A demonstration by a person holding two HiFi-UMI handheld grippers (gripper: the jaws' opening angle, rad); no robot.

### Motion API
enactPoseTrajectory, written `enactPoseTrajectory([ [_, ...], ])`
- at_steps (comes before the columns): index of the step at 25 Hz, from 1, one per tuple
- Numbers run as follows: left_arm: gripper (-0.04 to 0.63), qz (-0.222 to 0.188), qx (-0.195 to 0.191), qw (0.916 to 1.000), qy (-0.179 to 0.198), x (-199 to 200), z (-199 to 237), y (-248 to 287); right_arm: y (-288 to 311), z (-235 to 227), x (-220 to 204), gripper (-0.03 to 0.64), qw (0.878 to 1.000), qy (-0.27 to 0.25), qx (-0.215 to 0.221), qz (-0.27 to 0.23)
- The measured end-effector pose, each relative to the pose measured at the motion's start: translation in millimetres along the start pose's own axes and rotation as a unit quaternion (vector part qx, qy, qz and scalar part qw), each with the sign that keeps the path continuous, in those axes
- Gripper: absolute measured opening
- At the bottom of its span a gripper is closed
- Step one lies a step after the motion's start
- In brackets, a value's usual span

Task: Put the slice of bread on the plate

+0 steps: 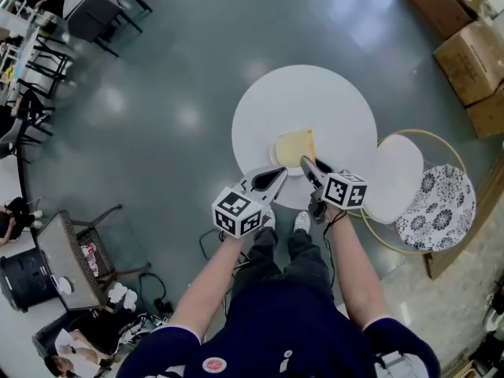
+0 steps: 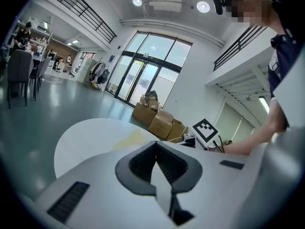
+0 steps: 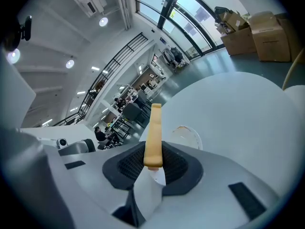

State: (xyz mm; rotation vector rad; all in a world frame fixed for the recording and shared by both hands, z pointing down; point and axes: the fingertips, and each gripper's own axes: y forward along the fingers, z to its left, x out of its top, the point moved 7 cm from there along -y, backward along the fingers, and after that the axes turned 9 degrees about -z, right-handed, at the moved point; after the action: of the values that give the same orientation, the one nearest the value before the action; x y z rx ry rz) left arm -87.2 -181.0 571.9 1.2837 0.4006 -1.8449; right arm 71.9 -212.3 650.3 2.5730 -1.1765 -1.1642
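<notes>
A pale yellow slice of bread (image 1: 293, 146) hangs just over a small white plate (image 1: 274, 155) near the front edge of the round white table (image 1: 315, 101). My right gripper (image 1: 308, 164) is shut on the slice's near edge. In the right gripper view the bread (image 3: 153, 132) stands edge-on between the pads, with the plate (image 3: 187, 136) on the table beyond it. My left gripper (image 1: 276, 178) hovers left of the plate, its jaws shut and empty (image 2: 157, 148). From the left gripper view the bread (image 2: 132, 138) shows as a flat yellow patch.
A round white stool seat (image 1: 394, 178) and a patterned cushion (image 1: 446, 206) stand right of the table. Cardboard boxes (image 1: 471, 53) sit at the far right. A wicker chair (image 1: 69, 260) is at the lower left, and dark chairs (image 1: 98, 14) at the upper left.
</notes>
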Motion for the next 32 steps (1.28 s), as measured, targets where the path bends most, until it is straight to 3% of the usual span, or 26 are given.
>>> enactPoseTrajectory([
  [8, 0.005, 0.008, 0.004, 1.0000, -0.003, -5.1, 0.8, 7.6, 0.3, -20.4, -4.6, 0.094, 0.999, 0.001, -0.029, 0.018],
  [21, 0.005, 0.021, 0.004, 0.9997, -0.010, -14.3, -4.2, 16.9, 2.9, -39.4, -8.7, 0.135, 0.992, -0.073, -0.091, 0.051],
  [32, 0.006, 0.019, 0.012, 0.9997, -0.012, -14.0, -4.7, 18.3, 4.7, -51.4, -10.3, 0.146, 0.987, -0.088, -0.112, 0.068],
])
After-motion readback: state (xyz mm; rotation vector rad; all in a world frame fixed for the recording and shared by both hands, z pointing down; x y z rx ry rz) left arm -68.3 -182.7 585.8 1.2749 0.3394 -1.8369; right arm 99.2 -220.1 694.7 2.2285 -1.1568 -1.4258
